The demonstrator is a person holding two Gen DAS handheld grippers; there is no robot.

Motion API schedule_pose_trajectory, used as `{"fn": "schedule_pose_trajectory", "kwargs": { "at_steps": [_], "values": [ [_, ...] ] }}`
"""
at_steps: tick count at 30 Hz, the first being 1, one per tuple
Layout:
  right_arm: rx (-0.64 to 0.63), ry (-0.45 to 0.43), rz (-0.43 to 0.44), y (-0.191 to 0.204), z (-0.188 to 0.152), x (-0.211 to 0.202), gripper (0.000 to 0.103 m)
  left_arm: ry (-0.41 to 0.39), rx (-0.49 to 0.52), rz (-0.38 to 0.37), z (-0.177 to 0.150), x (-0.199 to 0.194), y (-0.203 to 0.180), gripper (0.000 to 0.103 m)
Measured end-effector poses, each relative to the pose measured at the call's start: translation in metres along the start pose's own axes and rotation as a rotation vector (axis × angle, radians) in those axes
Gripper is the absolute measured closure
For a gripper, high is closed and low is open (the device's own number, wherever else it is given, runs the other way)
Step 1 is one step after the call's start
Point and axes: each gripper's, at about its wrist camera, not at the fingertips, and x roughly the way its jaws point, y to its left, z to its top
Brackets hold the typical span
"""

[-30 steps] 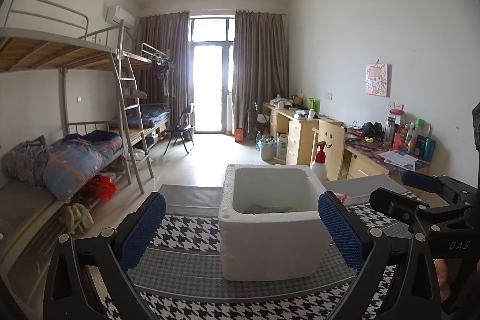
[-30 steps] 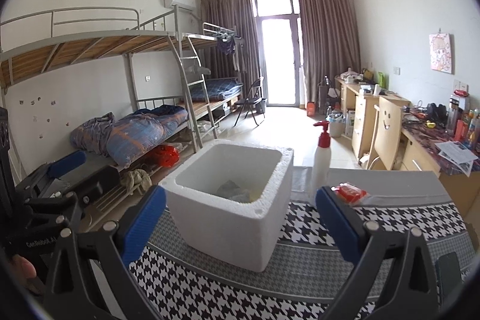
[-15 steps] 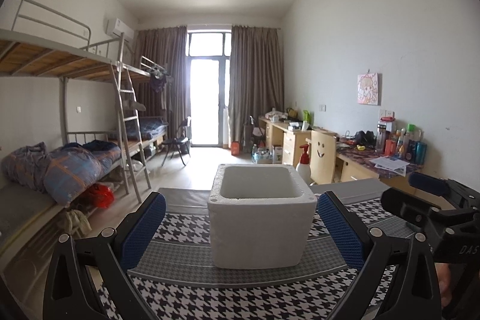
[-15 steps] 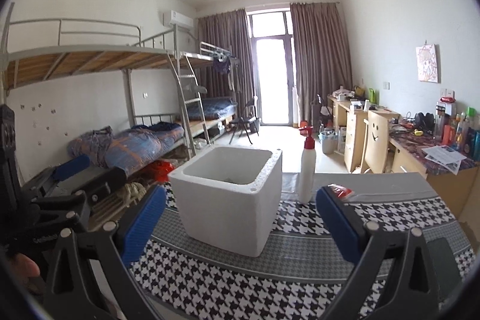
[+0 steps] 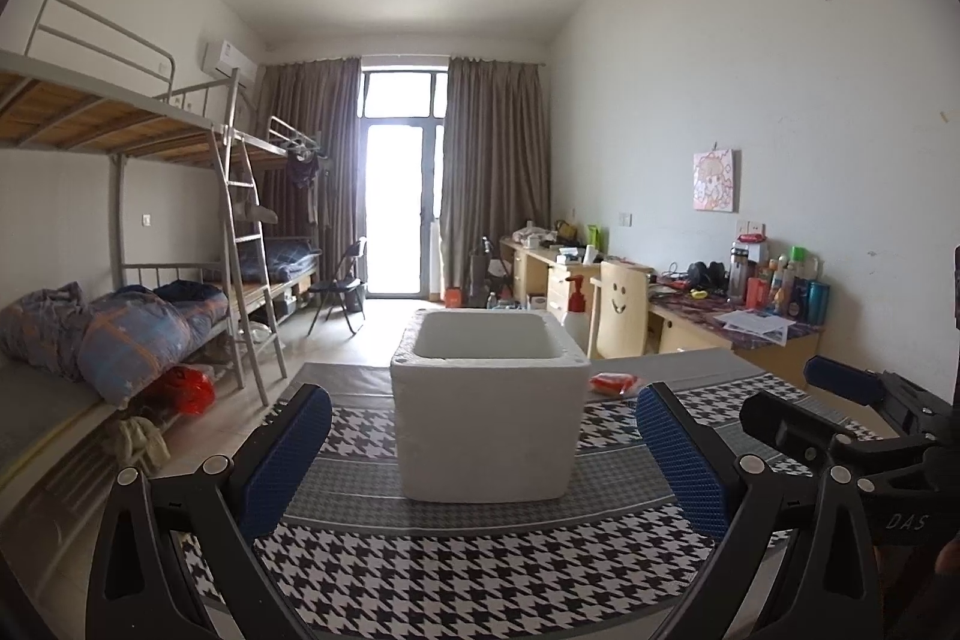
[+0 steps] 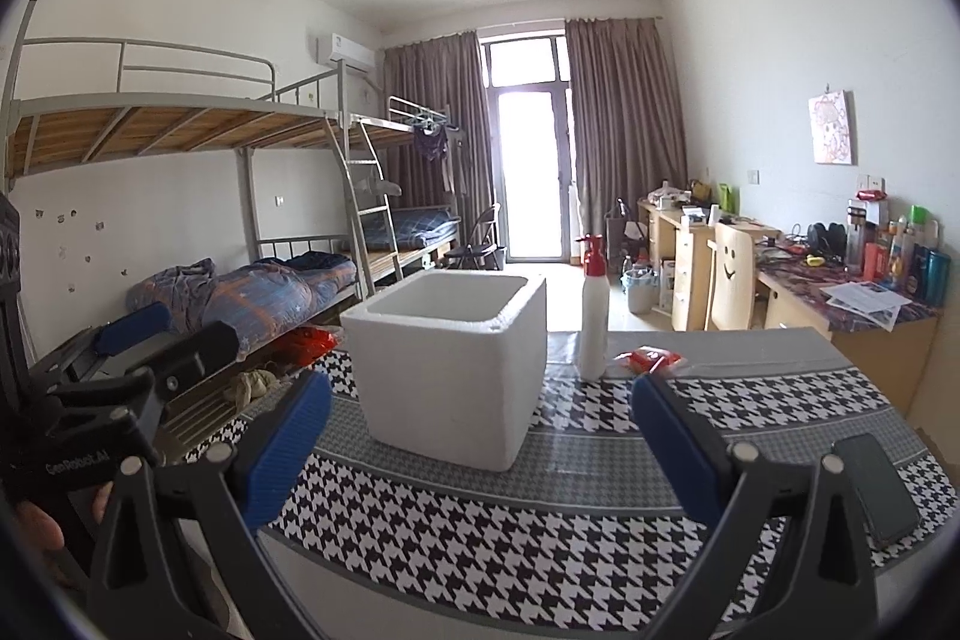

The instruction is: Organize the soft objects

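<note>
both grippers (image 5: 483,466) (image 6: 480,451) level, side by side, fingers spread, empty

A: Left wrist view: low over the houndstooth cloth (image 5: 480,574), facing the foam box (image 5: 489,430) square-on, window door behind.

B: Right wrist view: same height, set further right, box (image 6: 447,370) seen corner-on. Shared: box, spray bottle (image 6: 593,310), red packet (image 6: 651,359), bunks, desks.

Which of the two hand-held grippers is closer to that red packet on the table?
The right hand-held gripper: the red packet lies just beyond its right finger. The left hand-held gripper is farther to the left, facing the white foam box.
</note>
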Motion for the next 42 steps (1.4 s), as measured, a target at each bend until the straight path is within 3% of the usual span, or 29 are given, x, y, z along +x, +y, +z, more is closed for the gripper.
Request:
{"fn": "schedule_pose_trajectory", "kwargs": {
  "at_steps": [21,42],
  "values": [
    [0.020,0.005,-0.014,-0.005,-0.027,-0.014,0.002,0.028,-0.015,-0.013,-0.019,-0.007,-0.002,0.001],
    [0.014,0.013,-0.015,-0.003,-0.025,-0.016,0.001,0.040,-0.004,-0.013,-0.018,-0.006,-0.006,0.001]
  ]
}}
